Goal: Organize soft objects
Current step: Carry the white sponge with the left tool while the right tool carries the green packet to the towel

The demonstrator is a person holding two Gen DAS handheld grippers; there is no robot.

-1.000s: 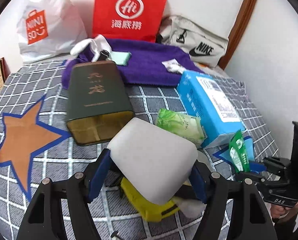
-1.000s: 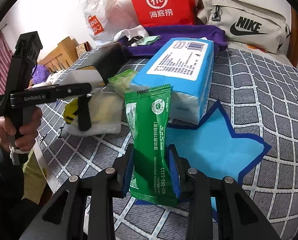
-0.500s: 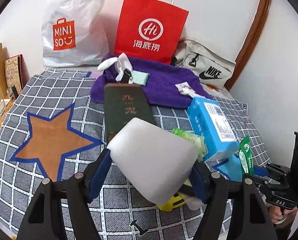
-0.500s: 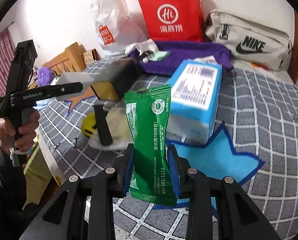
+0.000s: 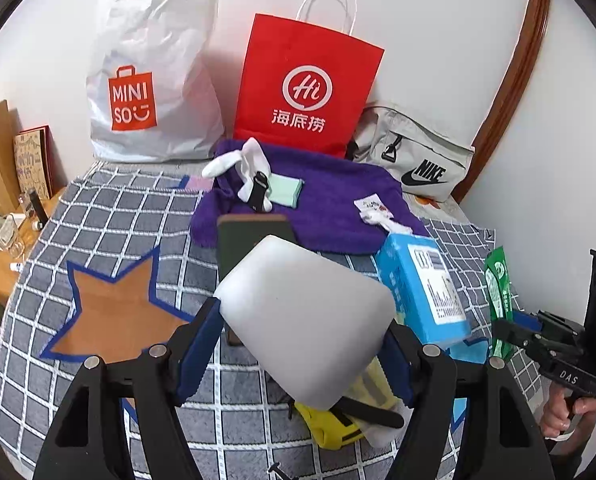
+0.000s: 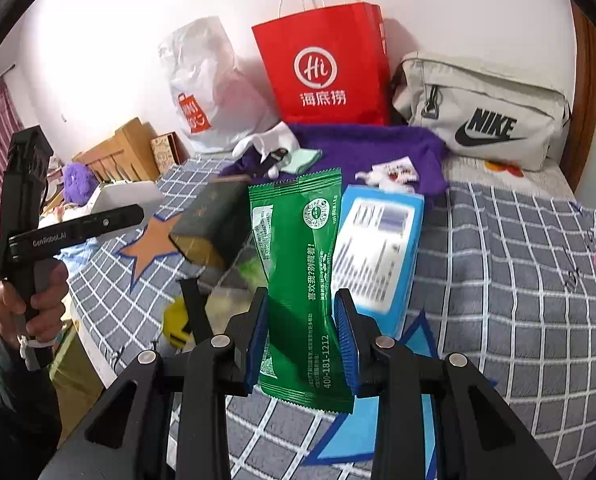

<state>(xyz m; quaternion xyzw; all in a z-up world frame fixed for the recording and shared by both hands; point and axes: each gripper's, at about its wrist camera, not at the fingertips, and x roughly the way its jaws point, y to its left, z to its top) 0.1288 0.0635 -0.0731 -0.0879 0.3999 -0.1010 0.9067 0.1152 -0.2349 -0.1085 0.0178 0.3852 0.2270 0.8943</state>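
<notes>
My left gripper point(image 5: 302, 344) is shut on a white foam block point(image 5: 304, 316) and holds it well above the checked bedspread point(image 5: 117, 216). My right gripper point(image 6: 302, 340) is shut on a green snack packet point(image 6: 298, 272), held upright above a blue star patch point(image 6: 418, 344). The packet also shows at the right of the left wrist view point(image 5: 498, 296). An orange star patch point(image 5: 113, 312) lies to the left. A blue tissue pack point(image 6: 378, 252), a dark green box point(image 6: 213, 216), a yellow pouch point(image 5: 330, 424) and a purple towel point(image 5: 330, 200) lie on the bed.
A red paper bag point(image 5: 306, 84), a white Miniso bag point(image 5: 145, 80) and a grey Nike bag point(image 5: 418, 160) stand along the wall. White gloves point(image 5: 241, 164) and a mint cloth point(image 5: 283, 190) lie on the towel. A wooden side table point(image 5: 5, 240) stands left.
Both grippers have risen and pulled back from the bed with their loads still held. The objects on the bed look smaller and farther away.
</notes>
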